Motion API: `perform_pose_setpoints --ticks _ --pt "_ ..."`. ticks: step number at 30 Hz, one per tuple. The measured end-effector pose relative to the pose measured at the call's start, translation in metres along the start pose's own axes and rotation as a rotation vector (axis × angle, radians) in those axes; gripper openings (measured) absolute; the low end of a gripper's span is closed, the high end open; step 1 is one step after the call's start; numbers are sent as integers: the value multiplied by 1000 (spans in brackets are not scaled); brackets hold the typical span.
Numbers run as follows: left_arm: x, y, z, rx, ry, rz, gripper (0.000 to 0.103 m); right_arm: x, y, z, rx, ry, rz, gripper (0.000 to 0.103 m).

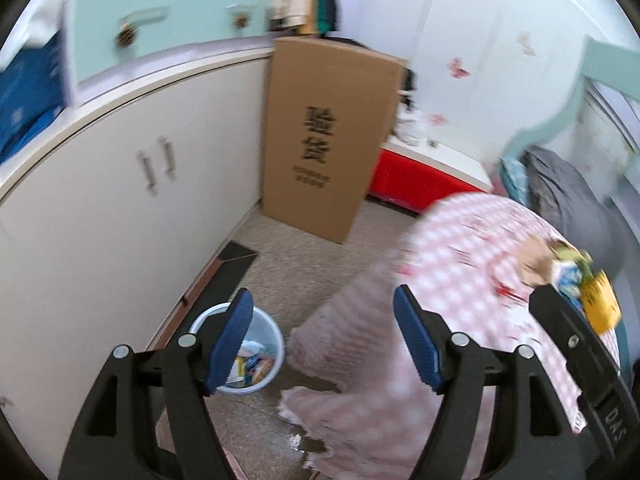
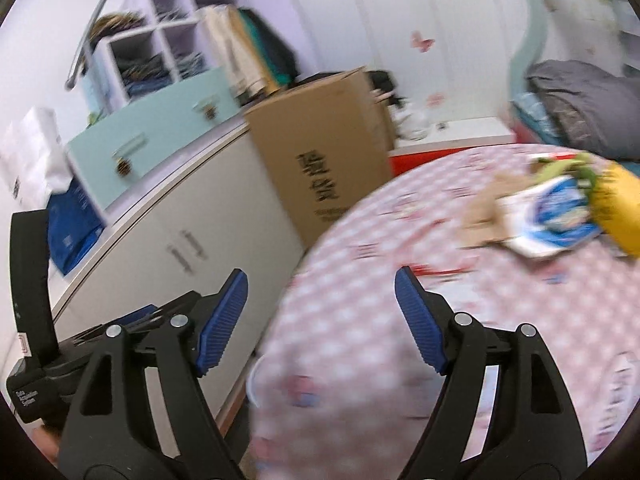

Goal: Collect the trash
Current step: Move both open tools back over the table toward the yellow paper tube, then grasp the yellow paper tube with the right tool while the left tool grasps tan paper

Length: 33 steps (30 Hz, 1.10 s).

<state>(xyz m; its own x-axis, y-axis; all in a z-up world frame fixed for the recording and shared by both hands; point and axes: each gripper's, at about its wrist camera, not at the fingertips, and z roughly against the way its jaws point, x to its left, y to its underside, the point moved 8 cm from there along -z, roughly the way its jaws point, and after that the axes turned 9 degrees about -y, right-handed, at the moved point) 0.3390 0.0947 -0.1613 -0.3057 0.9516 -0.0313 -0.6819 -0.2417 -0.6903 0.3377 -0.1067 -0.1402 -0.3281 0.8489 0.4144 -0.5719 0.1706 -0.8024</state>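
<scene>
- Here, the left hand-held gripper (image 1: pixel 323 344) stands wide apart with its blue ribbed pads, and nothing is between them.
- Just under its left pad, on the speckled floor (image 1: pixel 280 256), stands a pale blue round plastic bin (image 1: pixel 272 332) with some wrappers inside.
- The right hand-held gripper (image 2: pixel 321 320) also has its pads spread wide and empty, above the edge of the pink checkered bedcover (image 2: pixel 360 320).
- In the left wrist view, the black body of the right hand-held gripper shows at the right edge.
- Further on the bedcover lies a heap of trash (image 2: pixel 560 212): a blue and white crumpled wrapper, a yellow packet, a brown piece of cardboard and something green, all blurred.
- Behind the heap lies a folded grey blanket (image 2: pixel 584 100).
- Beside the bed stands a white cabinet with two metal handles (image 1: pixel 132 200).
- At the end of it, a tall brown cardboard box with black print (image 1: pixel 324 136) stands upright on the floor.
- Behind the box is a low red cabinet with a white top (image 1: pixel 412 180).
</scene>
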Motion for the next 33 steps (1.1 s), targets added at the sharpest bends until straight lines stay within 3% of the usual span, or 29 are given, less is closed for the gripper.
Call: perform_pose_setpoints --ticks 9,17,25,29,30,33 --pt "-136 12 17 -31 76 -215 73 -134 -26 78 -92 240 -41 82" --pt "-223 13 3 -36 110 -345 74 -206 -38 103 -75 414 47 91" --pt "-270 5 -38 18 110 -389 74 -254 -44 85 2 424 40 95" --pt "-283 4 -55 23 98 -409 73 -267 -43 71 39 377 16 95" --pt "-284 4 -59 26 96 -410 71 -268 -44 67 50 357 11 95" --pt "-286 6 -70 68 130 -402 47 -264 -45 58 79 331 34 95"
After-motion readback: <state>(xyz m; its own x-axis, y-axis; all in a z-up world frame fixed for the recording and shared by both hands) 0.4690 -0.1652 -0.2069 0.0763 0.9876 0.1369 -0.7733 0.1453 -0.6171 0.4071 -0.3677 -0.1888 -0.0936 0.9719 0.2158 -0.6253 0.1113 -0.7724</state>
